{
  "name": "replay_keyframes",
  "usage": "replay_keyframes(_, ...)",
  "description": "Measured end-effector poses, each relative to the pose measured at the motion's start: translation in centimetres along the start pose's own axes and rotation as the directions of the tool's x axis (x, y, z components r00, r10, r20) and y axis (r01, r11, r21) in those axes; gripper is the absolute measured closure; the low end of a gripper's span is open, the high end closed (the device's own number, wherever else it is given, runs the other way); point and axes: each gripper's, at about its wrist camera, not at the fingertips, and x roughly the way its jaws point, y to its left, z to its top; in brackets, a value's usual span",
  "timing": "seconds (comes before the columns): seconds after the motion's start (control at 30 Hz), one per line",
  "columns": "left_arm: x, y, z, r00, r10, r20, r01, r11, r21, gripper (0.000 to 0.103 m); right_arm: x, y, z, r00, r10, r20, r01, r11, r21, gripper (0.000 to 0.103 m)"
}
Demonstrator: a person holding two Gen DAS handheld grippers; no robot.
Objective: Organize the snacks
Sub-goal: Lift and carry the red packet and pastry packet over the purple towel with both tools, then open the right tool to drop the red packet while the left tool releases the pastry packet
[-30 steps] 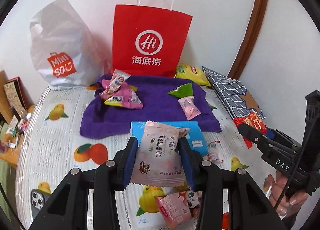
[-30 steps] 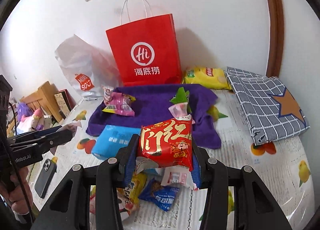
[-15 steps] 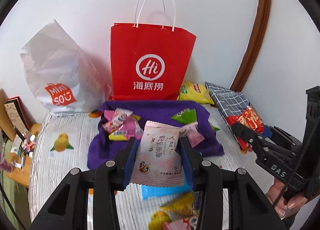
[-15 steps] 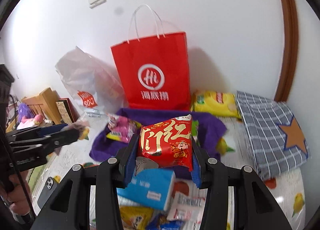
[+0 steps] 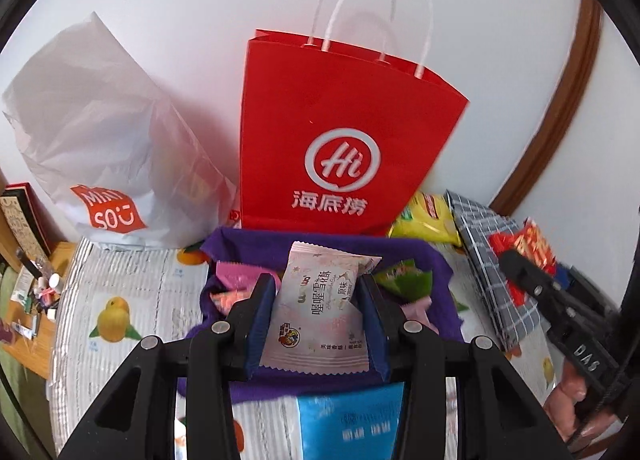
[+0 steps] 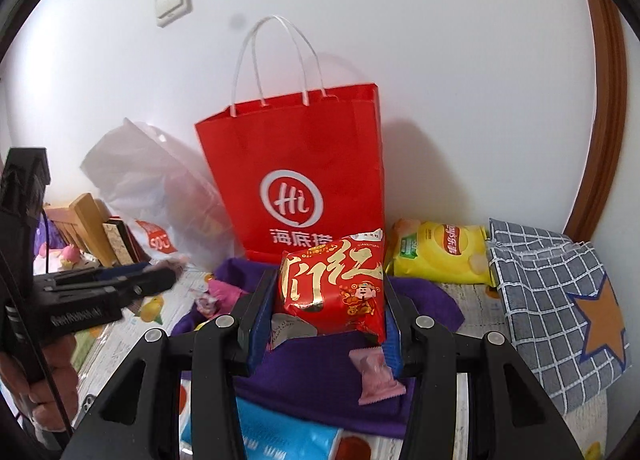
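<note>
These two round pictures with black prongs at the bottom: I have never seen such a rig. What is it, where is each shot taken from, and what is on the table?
No robot here: a person carries a hand-held gripper in each hand, and each has a wide-angle camera looking along its two fingers. In the left camera's picture, the left hand-held gripper is shut on a pale pink snack packet. In the right camera's picture, the right hand-held gripper is shut on a red snack packet. Ahead, a red paper bag stands against the wall with a white plastic bag beside it. On the fruit-print tablecloth lie a purple towel with small snacks, a yellow crisp bag and a checked cloth.
</note>
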Motion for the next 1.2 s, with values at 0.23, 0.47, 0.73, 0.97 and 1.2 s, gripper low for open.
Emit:
replay_keyframes(0.23,3.4,2.7,0.0,0.997,0.032,-0.067,-0.036,0.998,-0.053,0.063,4.4,-2.0,-1.2,0.993,-0.042,-0.114,0.041,0.999,-0.013,0.057)
replay_keyframes(0.47,5.7,4.0,-0.3,0.990,-0.027,-0.142,0.013,0.995,-0.097,0.063,9.4,-3.5,-3.6,0.950,-0.042,-0.310,0.036,0.999,-0.025,0.057)
replay_keyframes(0.73,6.6,3.9,-0.5,0.984,-0.039,-0.175,0.024,0.996,-0.089,0.062,11.7,-3.3,-5.1,0.926,-0.031,-0.377,0.023,0.999,-0.027,0.057)
replay_keyframes(0.97,8.0,3.5,-1.1,0.969,-0.078,-0.233,0.055,0.993,-0.104,0.062,12.8,-3.3,-5.7,0.913,-0.045,-0.405,0.038,0.999,-0.026,0.057)
replay_keyframes(1.2,9.1,3.5,-1.5,0.960,-0.063,-0.271,0.032,0.993,-0.117,0.062,13.2,-3.9,-5.9,0.905,-0.068,-0.419,0.068,0.998,-0.014,0.056)
